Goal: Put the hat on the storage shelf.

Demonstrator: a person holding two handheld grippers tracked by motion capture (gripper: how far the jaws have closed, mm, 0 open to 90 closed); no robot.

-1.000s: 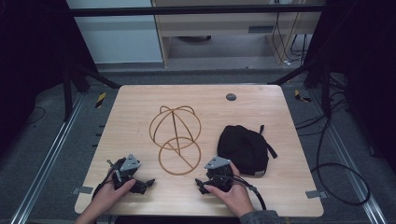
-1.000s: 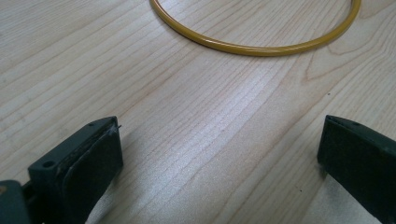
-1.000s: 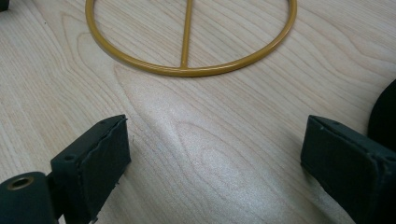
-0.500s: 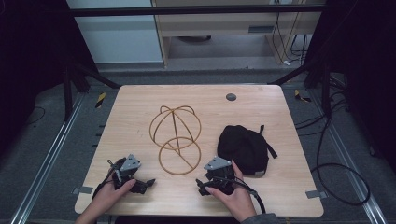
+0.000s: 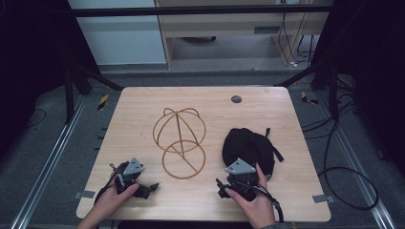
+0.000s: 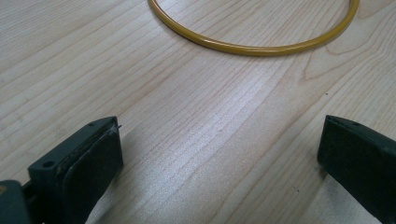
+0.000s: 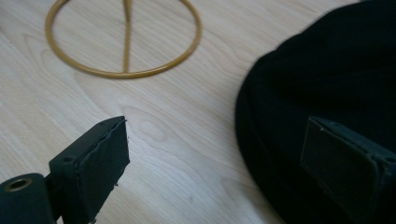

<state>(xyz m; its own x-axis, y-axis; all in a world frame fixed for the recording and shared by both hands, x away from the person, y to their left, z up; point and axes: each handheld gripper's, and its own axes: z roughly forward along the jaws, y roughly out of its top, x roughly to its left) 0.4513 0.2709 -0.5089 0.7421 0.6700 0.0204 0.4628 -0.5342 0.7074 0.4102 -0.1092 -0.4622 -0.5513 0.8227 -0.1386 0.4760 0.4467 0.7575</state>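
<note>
The black cap (image 5: 249, 149) is lying on the wooden table (image 5: 143, 109), just at 1 o'clock from the right gripper (image 5: 228, 187), whose jaws are spread wide. The left gripper (image 5: 143, 188) is also sitting spread apart, with the gold wire frame (image 5: 180, 138) at its 1 o'clock.

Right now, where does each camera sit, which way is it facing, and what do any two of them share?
High view: above the person's side, facing forward and down on the table; both hands and tongs show.
Left gripper view: on the left tongs, low over the wood, facing the wire stand; open jaws show.
Right gripper view: on the right tongs, facing the stand and black cap; open jaws show.
All three share the stand's ring.
</note>
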